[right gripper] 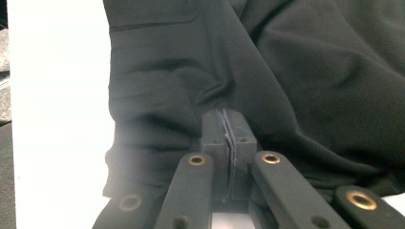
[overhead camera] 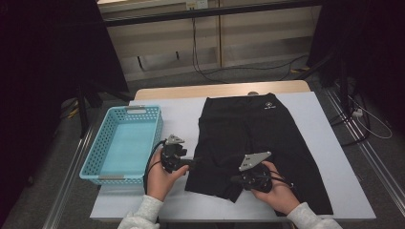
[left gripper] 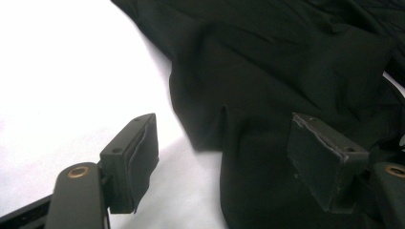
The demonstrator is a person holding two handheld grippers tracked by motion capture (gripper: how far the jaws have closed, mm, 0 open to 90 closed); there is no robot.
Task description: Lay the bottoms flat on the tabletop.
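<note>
- Right gripper view: right claw point(right gripper: 228, 143) pinched tight on a fold of the black shorts point(right gripper: 296, 71).
- Left claw point(left gripper: 229, 157) gapes wide, shorts hem lying between its jaws, unpressed.
- Blue basket point(overhead camera: 123, 143) left of both.

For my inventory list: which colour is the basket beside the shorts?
Light blue basket; the high view shows it best.

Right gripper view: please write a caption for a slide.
Right gripper, jaws closed, at a fold of the black shorts.
</note>
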